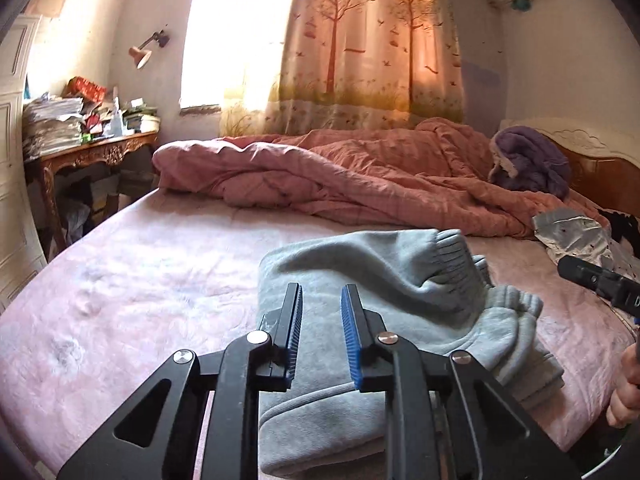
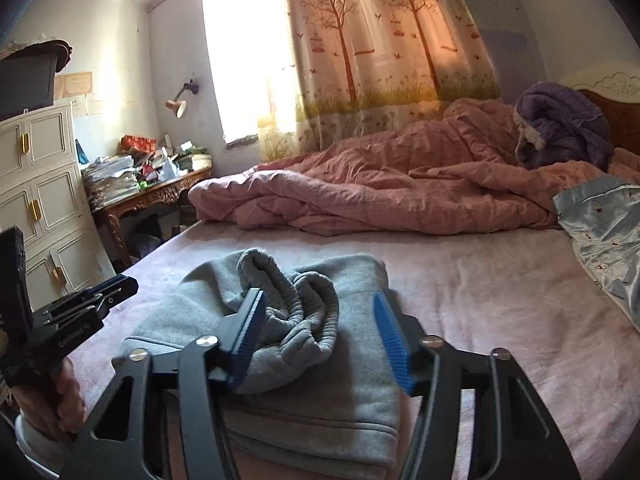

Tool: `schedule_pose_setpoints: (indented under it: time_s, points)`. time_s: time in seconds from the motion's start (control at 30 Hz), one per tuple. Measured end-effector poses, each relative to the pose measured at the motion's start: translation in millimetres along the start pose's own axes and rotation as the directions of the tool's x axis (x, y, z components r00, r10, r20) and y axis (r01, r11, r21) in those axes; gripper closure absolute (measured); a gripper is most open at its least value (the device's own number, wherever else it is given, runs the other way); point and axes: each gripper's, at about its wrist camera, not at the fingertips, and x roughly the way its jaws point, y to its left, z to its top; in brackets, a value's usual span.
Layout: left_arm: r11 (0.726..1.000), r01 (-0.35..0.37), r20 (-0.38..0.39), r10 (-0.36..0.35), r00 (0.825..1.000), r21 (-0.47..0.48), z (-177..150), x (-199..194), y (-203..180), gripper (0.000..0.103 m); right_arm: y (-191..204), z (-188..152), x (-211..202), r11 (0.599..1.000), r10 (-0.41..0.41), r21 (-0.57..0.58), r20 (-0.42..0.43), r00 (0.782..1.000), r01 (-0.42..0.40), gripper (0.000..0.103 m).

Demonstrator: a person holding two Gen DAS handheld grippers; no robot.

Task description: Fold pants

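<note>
Pants: we find the grey sweatpants (image 2: 320, 380) lying on the pink bed sheet (image 1: 120, 280), folded into a thick bundle, with the ribbed cuffs (image 2: 288, 300) bunched loosely on top of the pants.
Fold state: we judge at least one fold made; the layered lower edge of the pants looks fairly even, but the cuffs sit crumpled and skewed, not flat.
Left gripper: we see the left gripper (image 1: 321, 334) above the near part of the pants, its blue pads a narrow gap apart, nothing between them; it holds no cloth.
Right gripper: we see the right gripper (image 2: 318, 344) over the cuff end of the pants, its fingers moderately apart. The cuffs show in the gap between the pads, which do not press on them; we judge it holds nothing.
Hands: in the left wrist view a hand (image 1: 626, 388) shows at the frame edge right of the pants; in the right wrist view a hand (image 2: 52, 400) grips the other tool left of the pants.
Remaining work: we judge that the cuffs need flattening and perhaps a final tidy fold; the task looks late but not finished.
Surroundings: beyond the pants lie a rumpled pink quilt (image 1: 340, 176) and a purple blanket (image 2: 564, 128); a light blue satin garment (image 2: 608, 232) lies right of the pants.
</note>
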Motion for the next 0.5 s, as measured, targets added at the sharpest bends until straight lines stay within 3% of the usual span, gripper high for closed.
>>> schedule_pose_setpoints:
  time_s: [0.13,0.2,0.3,0.4,0.5]
  points:
    - [0.999,0.021,-0.073,-0.024,0.997,-0.039,-21,20,7,0.086,2,5,19,0.996,0.089,0.022,-0.059,0.994,-0.088,0.075]
    - [0.999,0.004,-0.055,-0.006,0.998,-0.037,-32,18,7,0.086,7,3,23,0.994,0.111,0.0,-0.048,0.993,-0.111,0.078]
    - [1.0,-0.018,-0.032,0.018,0.999,0.007,-41,14,2,0.086,20,-6,29,0.993,0.097,-0.066,-0.061,0.993,-0.101,0.082]
    - [0.999,-0.021,-0.022,0.022,1.0,0.03,-47,8,1,0.086,23,-25,50,0.994,0.029,-0.1,-0.154,0.988,-0.045,0.086]
    - [0.999,-0.015,-0.019,0.016,1.0,0.048,-50,4,1,0.086,6,-46,57,0.997,0.017,-0.065,-0.203,0.979,-0.031,0.086]
